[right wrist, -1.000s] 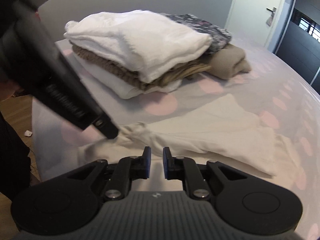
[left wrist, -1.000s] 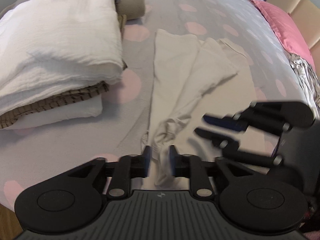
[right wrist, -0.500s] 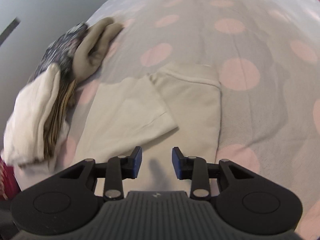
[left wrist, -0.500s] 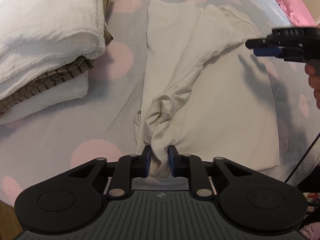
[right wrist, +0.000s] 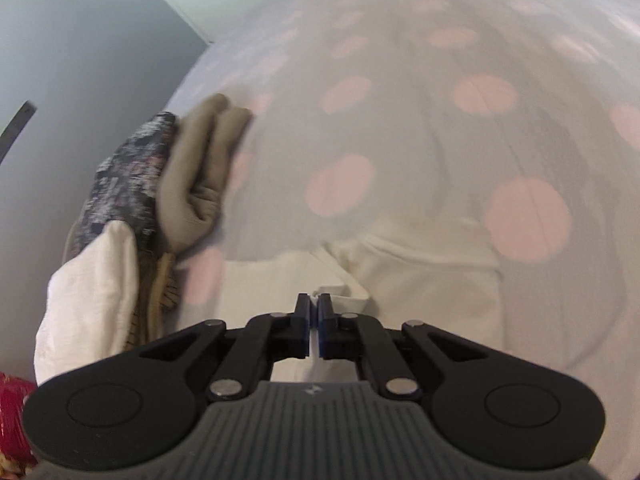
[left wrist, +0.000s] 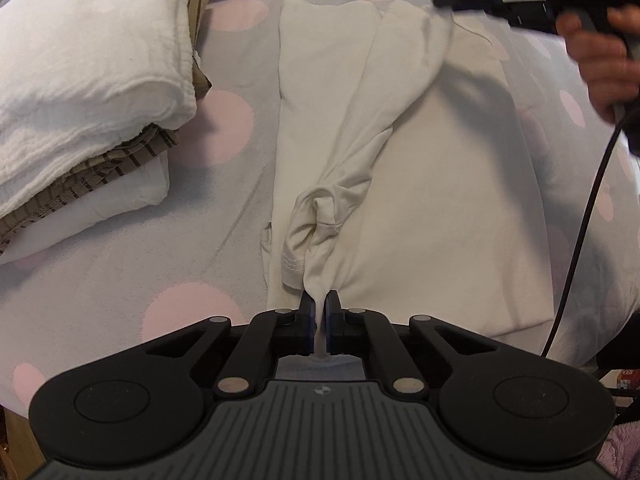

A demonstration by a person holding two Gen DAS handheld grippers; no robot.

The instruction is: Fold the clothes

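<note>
While the left claw (left wrist: 319, 305) clenches a bunched fold of the cream shirt (left wrist: 420, 184) lying on the dotted bed (left wrist: 100, 280), the right claw (right wrist: 314, 307) appears clamped on the shirt's far edge, though blur obscures contact. Folded clothes (left wrist: 80, 64) sit beside.

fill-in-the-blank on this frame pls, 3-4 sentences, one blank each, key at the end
The left gripper has its jaws shut on a bunched part of the ____ garment.
The garment lies on a sheet with pink ____.
The top item of the folded stack is ____ in colour.
The right gripper is held by a person's ____.

Missing words: cream; dots; white; hand
</note>
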